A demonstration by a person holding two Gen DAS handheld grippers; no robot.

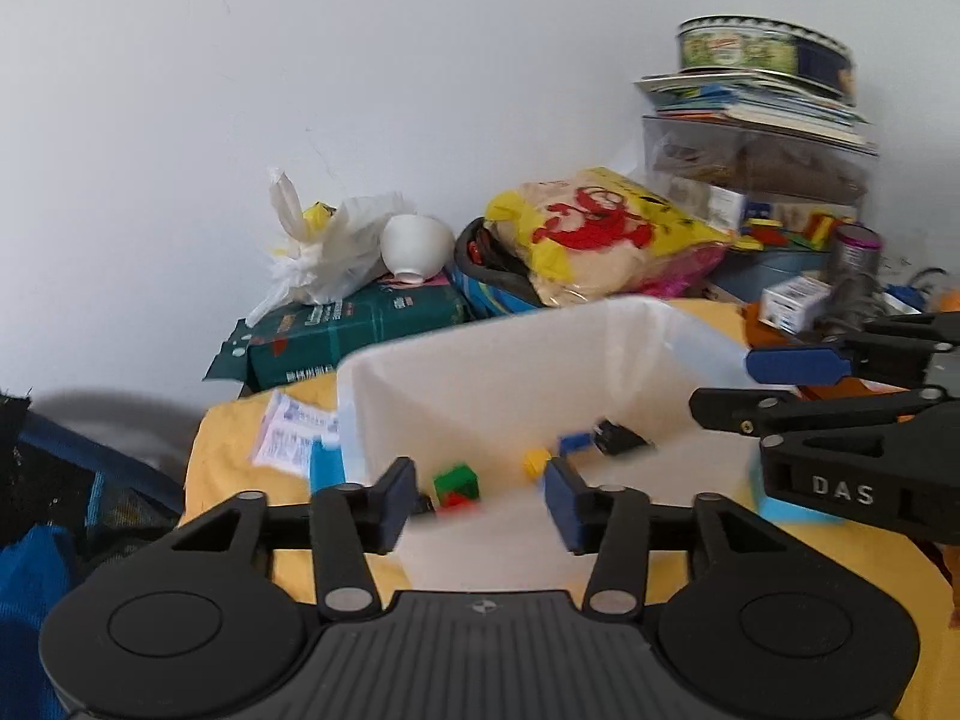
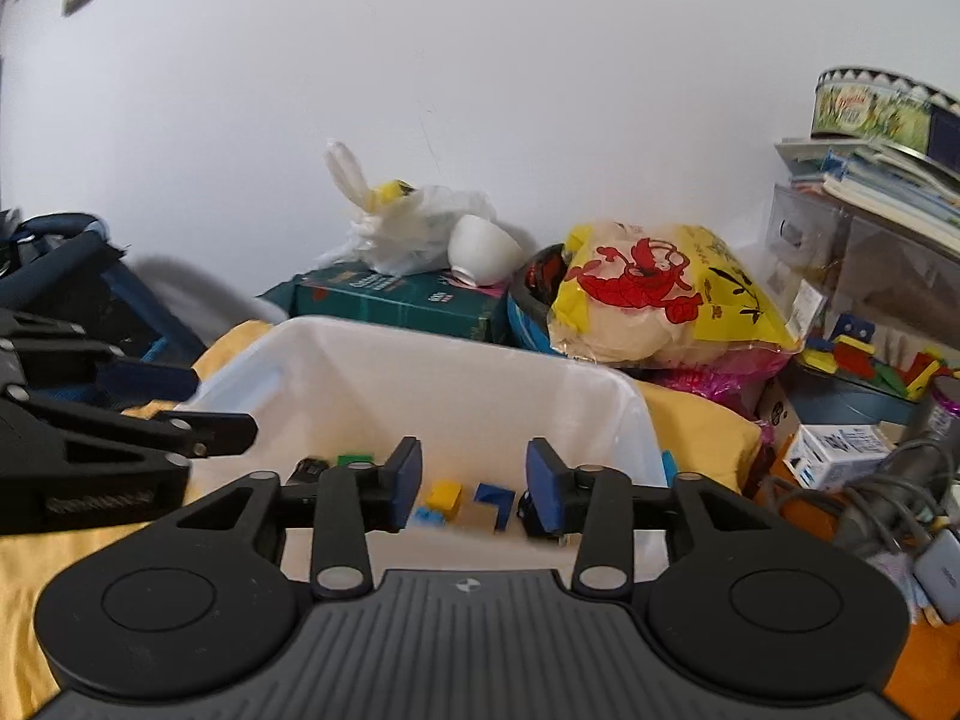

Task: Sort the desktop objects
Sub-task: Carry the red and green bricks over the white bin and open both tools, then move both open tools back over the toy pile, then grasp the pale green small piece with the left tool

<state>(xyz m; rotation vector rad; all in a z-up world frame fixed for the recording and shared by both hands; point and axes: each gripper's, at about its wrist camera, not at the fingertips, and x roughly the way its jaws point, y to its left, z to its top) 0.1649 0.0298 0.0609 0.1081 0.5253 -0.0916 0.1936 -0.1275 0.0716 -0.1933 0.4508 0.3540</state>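
Note:
A white plastic bin [image 1: 480, 360] [image 2: 432, 372] stands on the yellow cloth and holds small toy bricks: a green one [image 1: 457, 479], a yellow one [image 1: 536, 461] [image 2: 444, 495], a blue one [image 1: 573, 441] [image 2: 495, 498] and a black piece [image 1: 621, 437]. My left gripper [image 1: 480, 501] is open and empty above the bin's near rim. My right gripper [image 2: 472, 489] is open and empty over the bin. It also shows from the side in the left wrist view [image 1: 774, 387]. The left gripper shows at the left of the right wrist view [image 2: 204, 402].
Behind the bin lie a green package [image 1: 360, 324] [image 2: 396, 297], a white bowl [image 1: 417, 246] [image 2: 483, 252], a white plastic bag [image 1: 324, 240] and a yellow snack bag [image 1: 606, 234] [image 2: 666, 294]. Boxes, books and a tin [image 1: 762, 51] stack at the right. Cables [image 2: 888, 498] lie at right.

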